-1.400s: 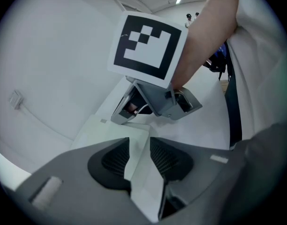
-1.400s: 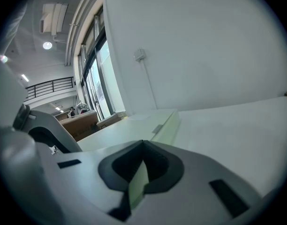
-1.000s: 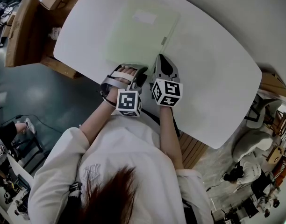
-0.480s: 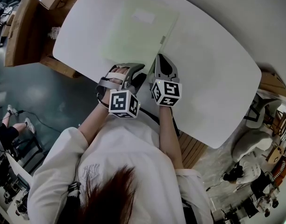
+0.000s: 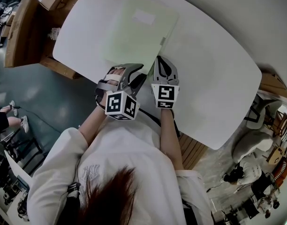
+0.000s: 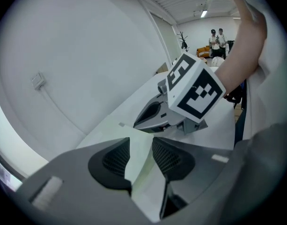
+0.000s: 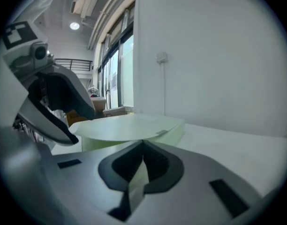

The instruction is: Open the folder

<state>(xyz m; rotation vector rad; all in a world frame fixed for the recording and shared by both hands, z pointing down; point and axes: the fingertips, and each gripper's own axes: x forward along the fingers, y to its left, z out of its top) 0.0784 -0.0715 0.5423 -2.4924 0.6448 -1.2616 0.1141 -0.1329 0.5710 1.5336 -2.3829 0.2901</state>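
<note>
The pale green folder [image 5: 139, 29] lies flat on the white counter [image 5: 214, 78] in the upper middle of the head view, with its near edge towards the person. Both tools meet at that edge, low in the frame's centre, probably because the cover can only be peeled up from its free side.

The right tongs [image 7: 142, 149] are pressed almost together on a thin pale sheet, which looks like the cover's near corner. In the right gripper view the cover bows upward above the rest of the folder [image 7: 129, 128], so the opening seems just begun.

The left tongs [image 6: 141, 146] are partly spread. Pale green folder material shows in the gap, but they are not squeezing it. They are just left of the right tongs [image 5: 161, 62], likely ready to steady the lower layer.
</note>
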